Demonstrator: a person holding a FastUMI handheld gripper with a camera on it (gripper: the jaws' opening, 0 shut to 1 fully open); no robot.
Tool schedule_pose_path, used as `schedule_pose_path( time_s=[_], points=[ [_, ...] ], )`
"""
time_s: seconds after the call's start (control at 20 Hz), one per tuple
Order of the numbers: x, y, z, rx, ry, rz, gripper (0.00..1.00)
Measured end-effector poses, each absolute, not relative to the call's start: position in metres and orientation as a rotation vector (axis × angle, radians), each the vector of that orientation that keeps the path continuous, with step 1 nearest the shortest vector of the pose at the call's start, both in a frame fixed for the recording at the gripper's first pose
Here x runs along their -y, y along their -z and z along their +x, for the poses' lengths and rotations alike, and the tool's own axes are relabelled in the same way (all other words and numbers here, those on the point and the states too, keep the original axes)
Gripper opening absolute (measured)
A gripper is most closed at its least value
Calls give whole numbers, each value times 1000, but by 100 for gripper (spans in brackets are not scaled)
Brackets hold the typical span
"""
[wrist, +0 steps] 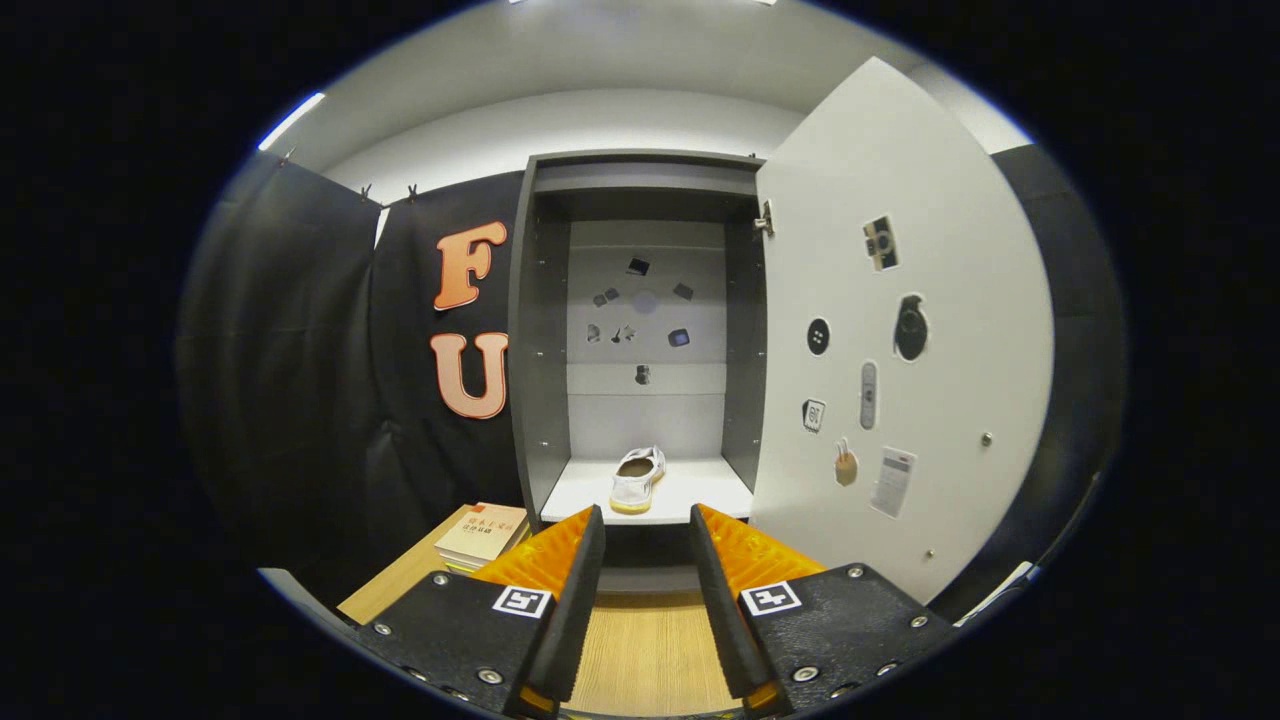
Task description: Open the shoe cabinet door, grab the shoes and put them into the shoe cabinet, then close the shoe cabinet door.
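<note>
The grey shoe cabinet (540, 330) stands ahead of me with its white door (900, 330) swung wide open to the right. A white shoe (637, 478) with a pale yellow sole lies on the cabinet's white bottom shelf (700, 490), heel toward me. My gripper (646, 530) is open, its two fingers spread apart with nothing between them. The fingertips sit just short of the shelf's front edge, and the shoe lies a little beyond them.
A stack of books (483, 535) rests on the wooden tabletop (650, 655) left of the cabinet's base. Stickers dot the cabinet's back wall (645, 320) and the inside of the door. Black cloth hangs to the left and behind the door.
</note>
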State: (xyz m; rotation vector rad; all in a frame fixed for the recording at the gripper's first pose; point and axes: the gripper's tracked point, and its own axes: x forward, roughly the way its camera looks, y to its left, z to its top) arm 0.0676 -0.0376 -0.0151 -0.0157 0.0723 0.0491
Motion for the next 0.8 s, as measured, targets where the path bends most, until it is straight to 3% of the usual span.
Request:
schedule_pose_path(
  time_s=[0.8],
  points=[
    [202,26,-32,-89,250,48,56]
  ],
)
